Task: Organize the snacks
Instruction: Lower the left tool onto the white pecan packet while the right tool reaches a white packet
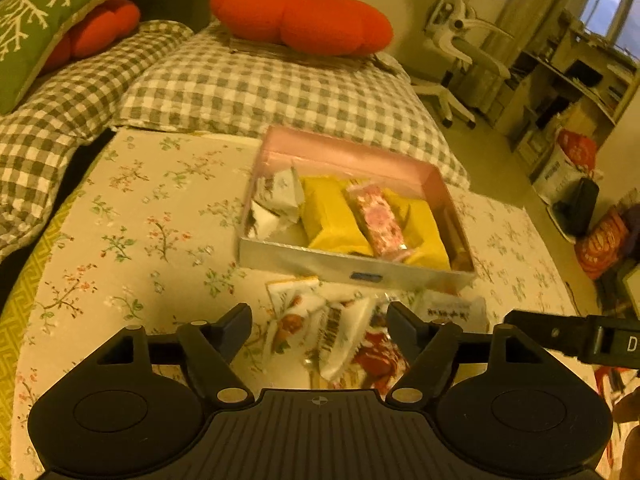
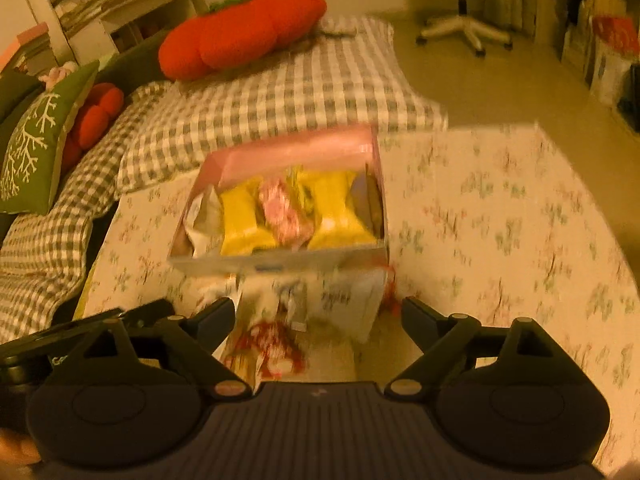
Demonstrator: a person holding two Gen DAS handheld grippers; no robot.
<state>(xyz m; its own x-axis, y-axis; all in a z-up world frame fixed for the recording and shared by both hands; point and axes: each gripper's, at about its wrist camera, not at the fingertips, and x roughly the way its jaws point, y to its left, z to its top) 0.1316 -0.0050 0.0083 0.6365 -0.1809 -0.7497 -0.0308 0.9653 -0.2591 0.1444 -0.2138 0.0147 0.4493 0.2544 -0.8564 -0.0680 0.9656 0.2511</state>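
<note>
A pink-lined box [image 1: 352,270] with a silver front wall sits on the floral cloth. It holds yellow packets [image 1: 332,216], a pink packet [image 1: 380,220] and white packets [image 1: 276,200]. Loose white and red snack packets [image 1: 332,332] lie in front of the box. My left gripper [image 1: 320,320] is open above them, empty. In the right wrist view the box [image 2: 280,266] is ahead, and loose packets [image 2: 304,312] lie between the open fingers of my right gripper [image 2: 318,316]. This view is blurred.
A checked cover [image 1: 248,84] and an orange pumpkin cushion [image 1: 300,16] lie behind the box. A green pillow [image 1: 36,24] is at the left. A white chair [image 1: 460,52] and shelves [image 1: 568,80] stand at the right. The right gripper's body [image 1: 580,336] shows at the right edge.
</note>
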